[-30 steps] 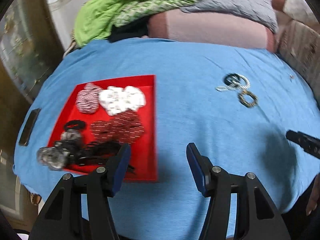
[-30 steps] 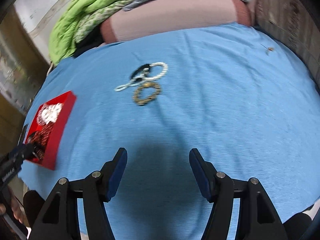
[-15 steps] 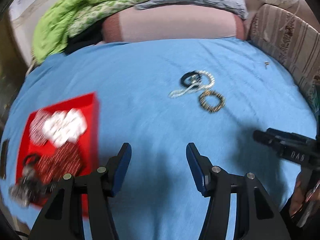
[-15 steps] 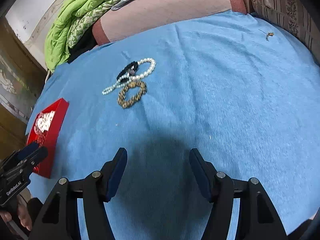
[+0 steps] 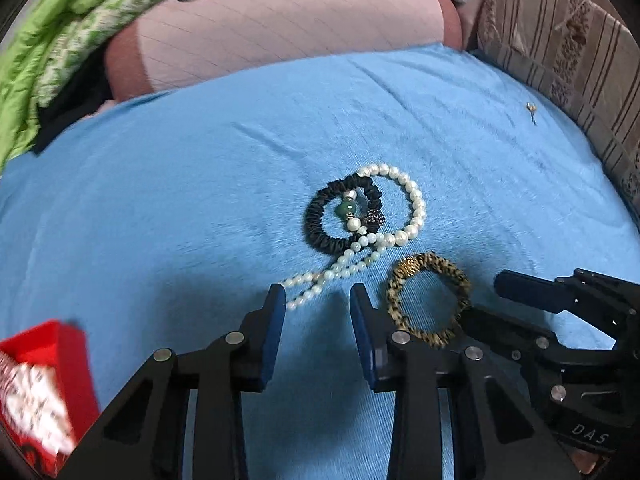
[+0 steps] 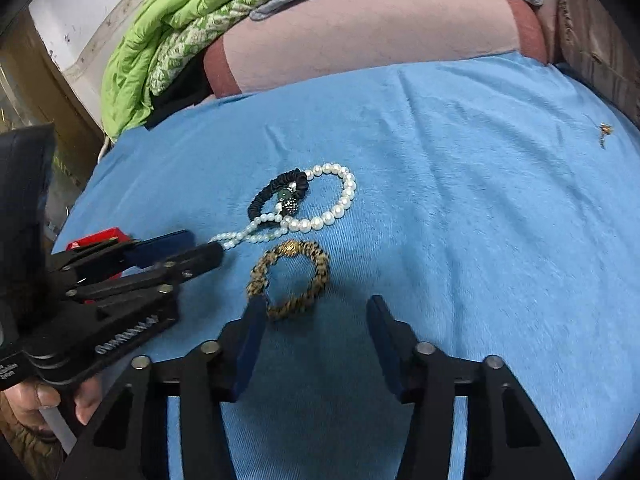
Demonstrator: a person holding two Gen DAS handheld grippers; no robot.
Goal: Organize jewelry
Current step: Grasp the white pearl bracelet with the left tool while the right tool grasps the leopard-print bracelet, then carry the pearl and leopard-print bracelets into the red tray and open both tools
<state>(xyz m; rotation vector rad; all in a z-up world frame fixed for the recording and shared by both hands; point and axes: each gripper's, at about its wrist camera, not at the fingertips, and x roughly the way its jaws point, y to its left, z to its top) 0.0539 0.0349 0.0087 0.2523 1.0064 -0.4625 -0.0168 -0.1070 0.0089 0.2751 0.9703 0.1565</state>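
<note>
A bed point(image 5: 168, 208) covered in a blue sheet is carrying everything. Lying directly on it: a pearl necklace point(image 5: 414, 204) overlapping a black scrunchie point(image 5: 316, 222), a leopard-print scrunchie point(image 5: 430, 300) just beside them, a red tray point(image 5: 74, 344) sitting at the left edge, and a small gold item point(image 5: 531, 109), too small to identify, lying well apart toward the right.

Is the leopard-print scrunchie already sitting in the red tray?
No, the leopard-print scrunchie lies on the blue cloth just ahead of the right gripper, well apart from the red tray.
</note>
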